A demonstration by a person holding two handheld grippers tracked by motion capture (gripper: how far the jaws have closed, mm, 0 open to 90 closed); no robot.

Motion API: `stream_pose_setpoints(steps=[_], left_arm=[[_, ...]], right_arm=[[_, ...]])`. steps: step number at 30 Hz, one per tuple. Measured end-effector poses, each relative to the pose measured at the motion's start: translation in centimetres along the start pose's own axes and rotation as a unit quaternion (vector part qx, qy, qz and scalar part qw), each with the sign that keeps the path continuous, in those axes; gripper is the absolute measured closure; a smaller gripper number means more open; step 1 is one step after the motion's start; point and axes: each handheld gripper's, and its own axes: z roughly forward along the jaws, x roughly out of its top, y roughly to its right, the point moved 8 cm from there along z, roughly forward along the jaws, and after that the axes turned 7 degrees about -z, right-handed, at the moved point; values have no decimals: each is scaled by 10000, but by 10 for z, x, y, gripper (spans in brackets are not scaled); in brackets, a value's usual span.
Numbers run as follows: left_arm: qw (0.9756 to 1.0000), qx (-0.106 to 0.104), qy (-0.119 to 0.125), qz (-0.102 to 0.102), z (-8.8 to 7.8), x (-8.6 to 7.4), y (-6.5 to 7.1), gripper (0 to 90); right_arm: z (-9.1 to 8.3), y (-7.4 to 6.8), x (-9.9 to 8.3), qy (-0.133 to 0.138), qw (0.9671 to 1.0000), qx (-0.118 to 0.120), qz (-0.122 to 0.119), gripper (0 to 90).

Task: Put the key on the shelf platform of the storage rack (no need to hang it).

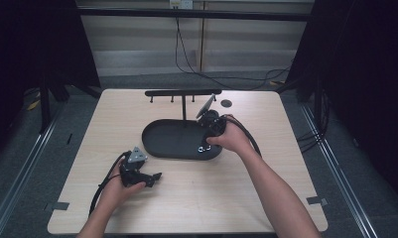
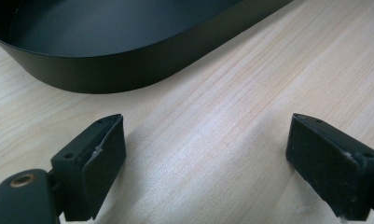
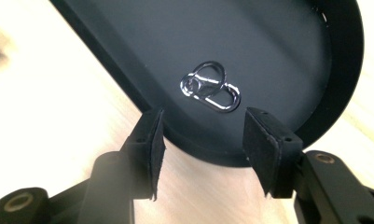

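Forearms: two bare forearms of the person enter from the near edge of the light wooden table, closest to the high camera.
Left gripper: the black left gripper rests low over the table, on the near-left side of the black oval metal tray and apart from it. Its jaws stand wide apart with bare wood between them, and the pads hold nothing.
Left gripper view: the curved dark wall of the tray rises beyond the two pads.
Right gripper: the black right gripper points down at the near-right end of the tray. Its jaws are about half open and press on nothing. In the right gripper view, both pads stand over the near rim of the tray.
Metal clips: two shiny silver oval wire loops, linked or overlapping, lie flat on the tray floor near its right end. They are just beyond the right gripper's pads, free of them, not touched. In the high view they show as a small bright glint.
Black stand: a thin black bar on a post, with short pegs hanging under it, rises from the far side of the tray.
Small disc: a dark round spot sits on the table beyond the tray, to the right of the stand.
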Motion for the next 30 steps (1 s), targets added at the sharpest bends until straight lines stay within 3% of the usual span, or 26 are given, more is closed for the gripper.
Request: stream_pose_setpoints(steps=[6,30], left_arm=[[10000,-1,-1,0,0,0,0,116],[10000,-8,-4,-13,0,0,0,116]], right_arm=[[-8,-2,-5,41,9999,-40,-113,435],[-24,-5,-30,270,9995,-64,-174,323]])
